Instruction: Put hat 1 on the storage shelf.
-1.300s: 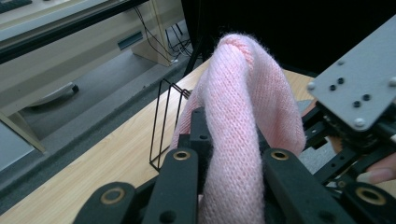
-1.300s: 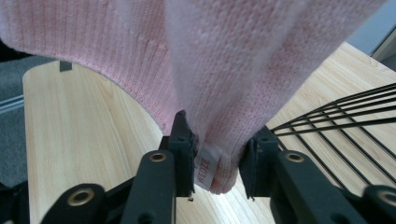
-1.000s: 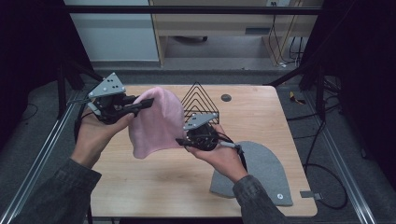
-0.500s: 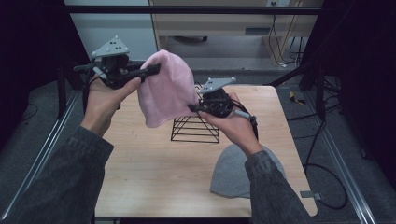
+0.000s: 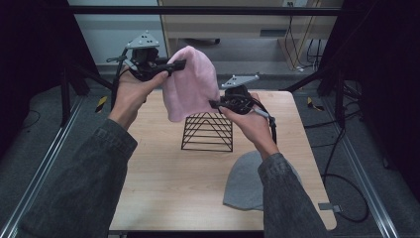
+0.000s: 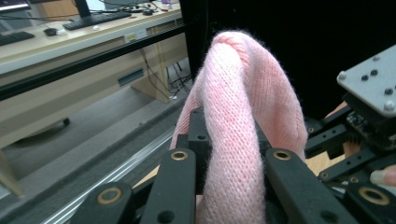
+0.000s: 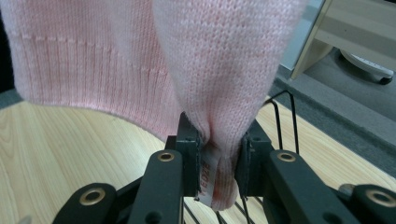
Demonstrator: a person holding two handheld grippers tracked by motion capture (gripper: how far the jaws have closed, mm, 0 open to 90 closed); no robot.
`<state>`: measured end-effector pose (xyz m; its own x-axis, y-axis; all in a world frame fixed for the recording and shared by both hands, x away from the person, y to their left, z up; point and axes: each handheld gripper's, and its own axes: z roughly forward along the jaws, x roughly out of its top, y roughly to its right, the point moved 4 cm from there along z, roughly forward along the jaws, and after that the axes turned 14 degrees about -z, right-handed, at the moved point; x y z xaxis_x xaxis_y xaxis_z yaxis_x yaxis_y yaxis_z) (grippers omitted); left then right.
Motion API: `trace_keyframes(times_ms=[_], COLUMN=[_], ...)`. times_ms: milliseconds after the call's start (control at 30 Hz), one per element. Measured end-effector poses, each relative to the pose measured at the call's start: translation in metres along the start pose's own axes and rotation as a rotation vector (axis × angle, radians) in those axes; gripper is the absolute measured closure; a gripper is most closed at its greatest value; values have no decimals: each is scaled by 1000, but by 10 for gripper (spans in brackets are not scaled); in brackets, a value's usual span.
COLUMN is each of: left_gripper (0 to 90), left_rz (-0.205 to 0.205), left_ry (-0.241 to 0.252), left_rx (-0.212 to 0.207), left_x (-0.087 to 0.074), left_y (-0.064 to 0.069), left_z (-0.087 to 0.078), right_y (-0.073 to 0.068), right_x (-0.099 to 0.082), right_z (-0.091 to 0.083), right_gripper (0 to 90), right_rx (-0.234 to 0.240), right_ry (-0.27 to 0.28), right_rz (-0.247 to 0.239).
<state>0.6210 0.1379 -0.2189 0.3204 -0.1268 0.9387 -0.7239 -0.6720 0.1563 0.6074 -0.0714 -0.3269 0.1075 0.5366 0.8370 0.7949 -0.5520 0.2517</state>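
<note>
A pink knit beanie [image 5: 190, 79] hangs in the air between both grippers, above the far part of the wooden table [image 5: 163, 173]. My left gripper [image 5: 179, 64] is shut on its upper left side; the knit bulges between the jaws [image 6: 233, 154]. On the beanie's lower right edge my right gripper [image 5: 214, 104] is shut, with a white label pinched alongside the fabric [image 7: 217, 154]. Under the beanie stands a black wire pyramid rack [image 5: 208, 130]. A grey beanie [image 5: 245, 181] lies flat at the near right, partly hidden by the right sleeve.
A black frame bar [image 5: 208, 10] crosses above the table's far edge, with a wooden desk [image 5: 237, 22] and cables behind it. Metal rails [image 5: 366, 183] run along both table sides. A dark cable trails on the floor at right.
Both hands lifted the pink beanie up and away toward the table's far edge; it now hangs above the wire rack, whose front shows fully. The grey beanie stayed put.
</note>
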Motion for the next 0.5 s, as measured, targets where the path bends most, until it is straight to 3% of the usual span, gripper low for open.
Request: trace_keyframes(times_ms=[500], left_gripper=[780], left_rz=[7], left_ry=[-17], left_rx=[-15], left_x=[-8], left_y=[5], left_z=[27], right_y=[6], right_x=[-25], right_z=[-6], right_gripper=[742], right_rx=[-17], right_ry=[-18], right_rz=[37])
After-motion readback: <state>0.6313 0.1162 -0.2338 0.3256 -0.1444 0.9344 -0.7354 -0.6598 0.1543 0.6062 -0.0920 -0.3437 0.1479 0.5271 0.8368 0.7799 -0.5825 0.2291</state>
